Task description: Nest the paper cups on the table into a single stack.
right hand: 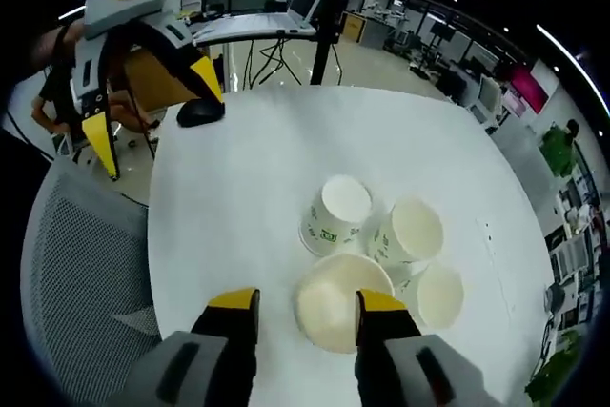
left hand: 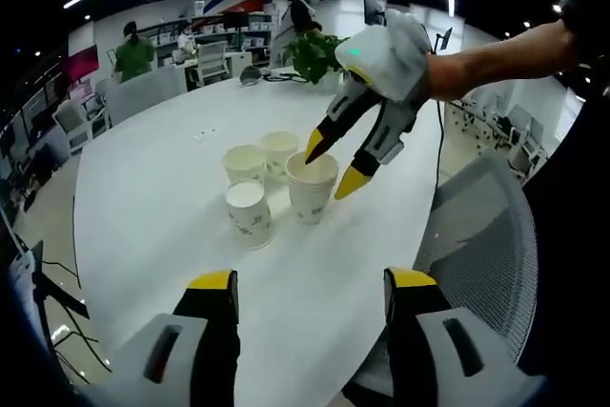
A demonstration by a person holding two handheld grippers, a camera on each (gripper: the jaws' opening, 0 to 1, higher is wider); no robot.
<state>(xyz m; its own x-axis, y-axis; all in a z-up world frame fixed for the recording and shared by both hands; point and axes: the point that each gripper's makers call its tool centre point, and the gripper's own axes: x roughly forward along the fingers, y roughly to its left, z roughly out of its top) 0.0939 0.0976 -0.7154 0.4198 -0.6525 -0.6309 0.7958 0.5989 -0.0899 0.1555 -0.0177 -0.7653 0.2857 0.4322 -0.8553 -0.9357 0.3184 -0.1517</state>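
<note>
Left gripper view shows the right gripper [left hand: 330,169] over the nearest cup [left hand: 311,186], fingers apart, one tip inside the rim and one outside the wall, not yet clamped. The left gripper [left hand: 310,291] hangs back above the table [left hand: 152,226], fingers apart and holding nothing.

Risk, as judged: closing on the thin wall could crush the rim, or drag the cup into its touching neighbours and topple the inverted cup [left hand: 248,213].

Count: four paper cups in a tight cluster mid-table, three upright, one upside down. One office chair [left hand: 486,235] stands beside the table.
</note>
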